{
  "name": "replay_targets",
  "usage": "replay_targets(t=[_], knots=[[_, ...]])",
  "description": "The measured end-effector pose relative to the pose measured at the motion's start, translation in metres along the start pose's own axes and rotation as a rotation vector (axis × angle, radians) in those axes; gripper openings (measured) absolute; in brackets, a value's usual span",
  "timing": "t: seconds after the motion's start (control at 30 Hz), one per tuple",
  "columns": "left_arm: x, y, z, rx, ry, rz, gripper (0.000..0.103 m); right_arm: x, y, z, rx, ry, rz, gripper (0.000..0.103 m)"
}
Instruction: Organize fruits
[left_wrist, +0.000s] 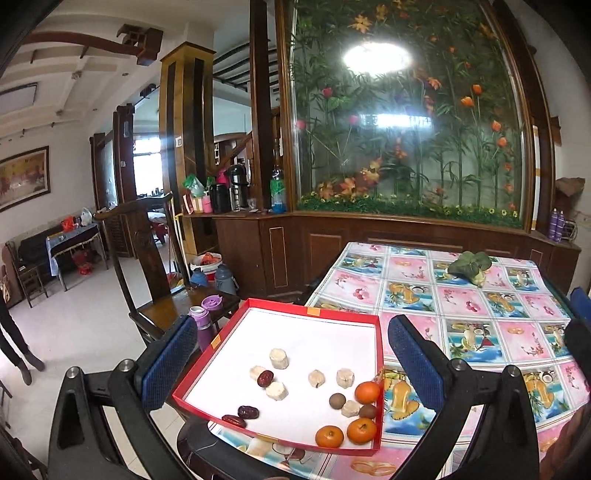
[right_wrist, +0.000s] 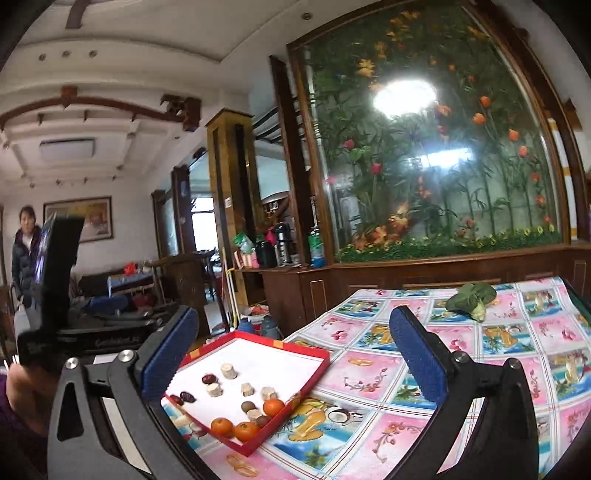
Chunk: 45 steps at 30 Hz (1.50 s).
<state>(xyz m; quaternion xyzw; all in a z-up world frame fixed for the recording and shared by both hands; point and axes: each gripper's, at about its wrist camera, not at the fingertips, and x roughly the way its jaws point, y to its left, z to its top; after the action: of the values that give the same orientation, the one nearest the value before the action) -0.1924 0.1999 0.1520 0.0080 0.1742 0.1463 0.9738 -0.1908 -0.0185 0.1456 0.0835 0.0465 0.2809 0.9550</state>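
Left wrist view: left gripper (left_wrist: 291, 354) jaws spread wide, empty, above red tray (left_wrist: 379, 354) at counter (left_wrist: 480, 302) near-left edge; 3 oranges (left_wrist: 362, 430) in tray's near-right corner. Right gripper (right_wrist: 295, 354) jaws likewise wide, empty; counter right is bare.

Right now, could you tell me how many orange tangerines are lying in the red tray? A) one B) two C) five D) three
D: three tangerines show in the red tray, one against its right wall and two by the near right corner; the right wrist view shows the same three.
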Motion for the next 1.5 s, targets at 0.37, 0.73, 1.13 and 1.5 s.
replay_targets(t=[0.37, 0.73, 1.13, 1.5], knots=[[0.0, 0.008, 0.001, 0.003, -0.059, 0.055, 0.103, 0.019, -0.007, -0.01, 0.044, 0.092, -0.013, 0.103], [0.017, 0.022, -0.002, -0.005, -0.032, 0.093, 0.103, 0.046, 0.009, -0.016, 0.03, 0.177, -0.001, 0.103], [0.03, 0.037, -0.009, -0.023, 0.066, 0.163, 0.103, 0.063, 0.032, -0.024, 0.064, 0.281, 0.0, 0.103], [0.028, 0.039, -0.011, -0.03, 0.094, 0.159, 0.103, 0.057, 0.051, -0.028, -0.02, 0.287, 0.007, 0.103]])
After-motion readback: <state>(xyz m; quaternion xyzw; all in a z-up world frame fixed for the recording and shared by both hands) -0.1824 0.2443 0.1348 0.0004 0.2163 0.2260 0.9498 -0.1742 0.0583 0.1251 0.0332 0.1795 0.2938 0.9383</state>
